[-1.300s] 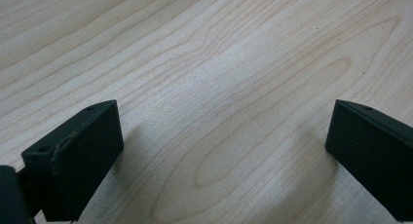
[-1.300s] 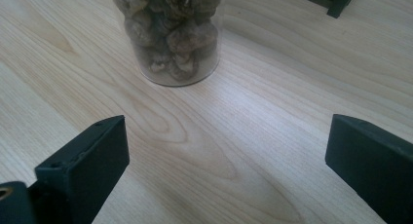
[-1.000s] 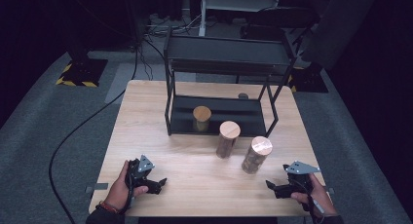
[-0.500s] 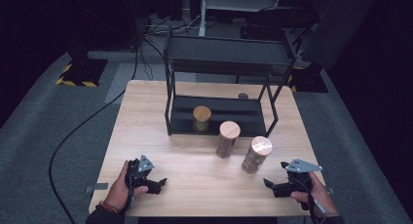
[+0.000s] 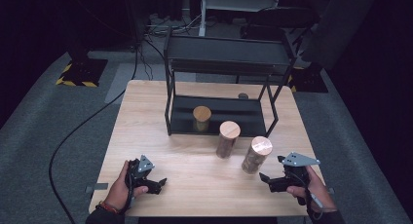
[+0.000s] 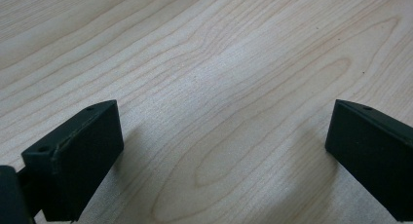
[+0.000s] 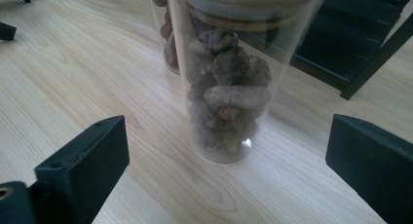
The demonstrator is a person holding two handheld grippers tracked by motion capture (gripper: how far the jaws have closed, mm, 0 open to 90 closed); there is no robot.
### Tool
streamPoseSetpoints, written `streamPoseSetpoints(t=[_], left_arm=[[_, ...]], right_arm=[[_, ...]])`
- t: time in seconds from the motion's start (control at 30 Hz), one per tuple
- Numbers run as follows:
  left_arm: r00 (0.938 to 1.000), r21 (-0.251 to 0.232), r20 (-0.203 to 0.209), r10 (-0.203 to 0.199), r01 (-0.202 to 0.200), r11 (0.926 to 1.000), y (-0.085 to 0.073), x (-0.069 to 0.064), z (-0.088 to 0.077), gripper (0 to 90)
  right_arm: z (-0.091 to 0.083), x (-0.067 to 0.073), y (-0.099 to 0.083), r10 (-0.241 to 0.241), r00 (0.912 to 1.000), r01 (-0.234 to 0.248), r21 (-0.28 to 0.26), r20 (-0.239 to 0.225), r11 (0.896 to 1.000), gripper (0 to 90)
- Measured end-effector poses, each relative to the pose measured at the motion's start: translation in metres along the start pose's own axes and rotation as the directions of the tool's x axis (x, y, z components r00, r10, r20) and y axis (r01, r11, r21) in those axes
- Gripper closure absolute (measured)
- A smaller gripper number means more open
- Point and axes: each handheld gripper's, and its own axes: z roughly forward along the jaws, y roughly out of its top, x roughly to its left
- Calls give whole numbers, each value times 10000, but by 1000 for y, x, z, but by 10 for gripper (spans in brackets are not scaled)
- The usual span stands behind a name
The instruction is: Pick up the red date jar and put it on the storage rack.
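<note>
Three clear jars with wooden lids hold brown pieces. One jar stands on the lower shelf of a black metal rack. Two stand on the table in front of it: a middle jar and a right jar. My right gripper is open near the front right edge, its jaws pointing at the right jar, a short way from it. My left gripper is open low over bare wood at the front left, nothing between its jaws.
The wooden table has bare room on its left half and along the front. The rack's legs stand just behind the jars. A black cable runs over the grey floor to the left of the table.
My right gripper has edged slightly left and forward toward the right jar. The left gripper and the jars have stayed put.
</note>
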Motion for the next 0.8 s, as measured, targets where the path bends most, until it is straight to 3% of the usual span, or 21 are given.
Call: streamPoseSetpoints(t=[0.63, 0.8], left_arm=[[10000, 1, 1, 1, -1, 10000, 0, 0, 0, 2], [10000, 1, 1, -1, 1, 10000, 0, 0, 0, 2]], right_arm=[[-4, 10, 34, -711, 9975, 709, -233, -53, 9972, 18], [-4, 12, 43, -786, 9969, 787, -80, 92, 9969, 5]])
